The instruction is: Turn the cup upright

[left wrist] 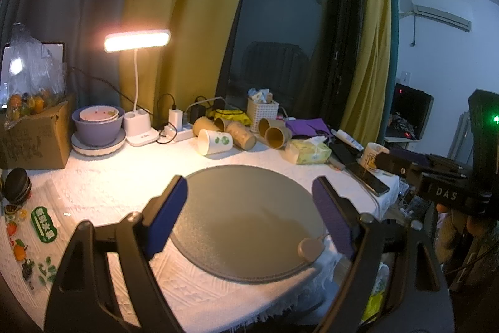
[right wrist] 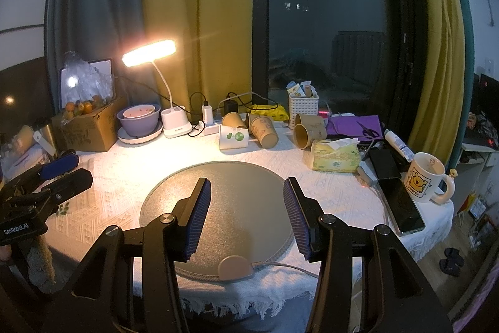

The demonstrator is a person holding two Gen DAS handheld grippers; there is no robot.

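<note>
Paper cups lie tipped mid-frame beyond the grey mat (right wrist: pixel 218 195); both grippers hover empty, fingers apart.
Reaching for the white cup (right wrist: pixel 234 138) with the right gripper (right wrist: pixel 246 217) or left gripper (left wrist: pixel 249 214) could roll the brown cups (right wrist: pixel 265 130) crowded beside it.

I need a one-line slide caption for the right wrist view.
Open right gripper above the round grey mat, paper cups lying tipped near the lit lamp.
</note>
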